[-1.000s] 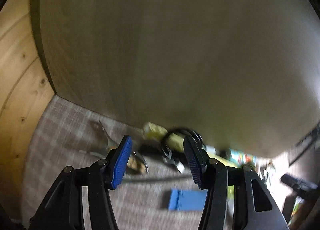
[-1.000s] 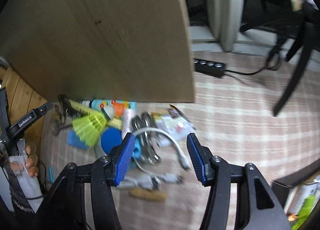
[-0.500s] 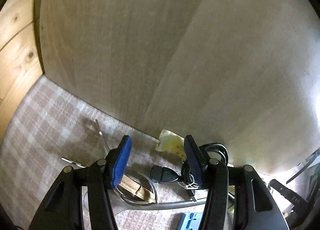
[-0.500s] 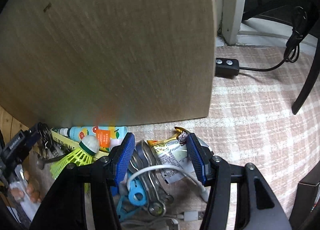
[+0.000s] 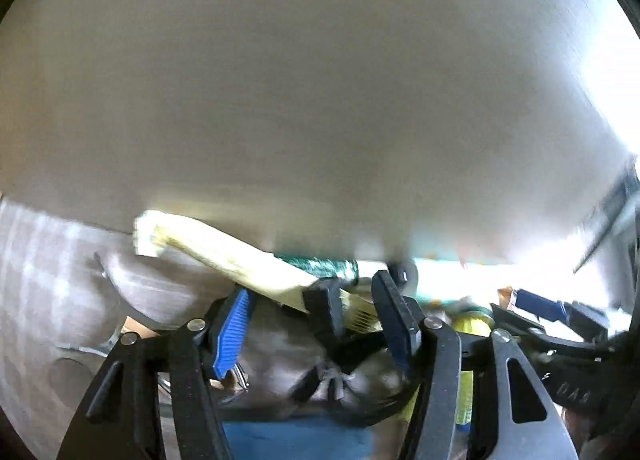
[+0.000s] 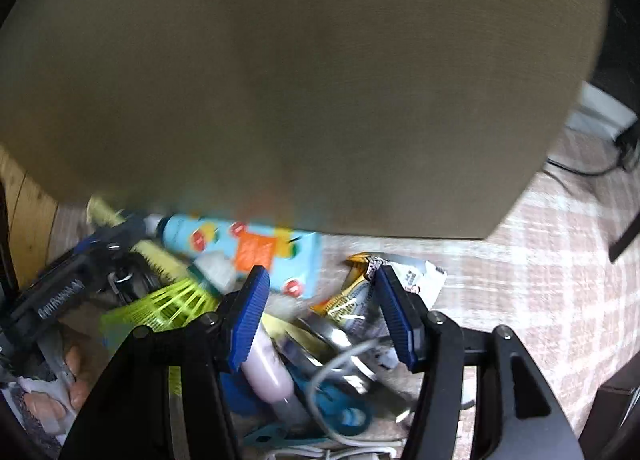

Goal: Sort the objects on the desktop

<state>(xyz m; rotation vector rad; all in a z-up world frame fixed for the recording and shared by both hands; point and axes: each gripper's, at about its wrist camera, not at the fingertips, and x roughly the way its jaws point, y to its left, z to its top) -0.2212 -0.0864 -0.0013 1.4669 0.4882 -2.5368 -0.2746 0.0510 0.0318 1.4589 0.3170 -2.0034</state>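
Left gripper: jaws opening, nothing clamped, over a black cable lying beside a long yellow packet. Right gripper: jaws opening, empty, above a snack wrapper and white cable in the pile near the board. Wrapper probably light, crinkly, slippery; pinch its flat middle. Cables limp; take at a plug.

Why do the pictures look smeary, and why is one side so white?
Left wrist view: motion blur smears the yellow packet, and glare whites out the right side beyond the left gripper. Right wrist view: the shuttlecock and carton look blurred, edges fisheye-bent.
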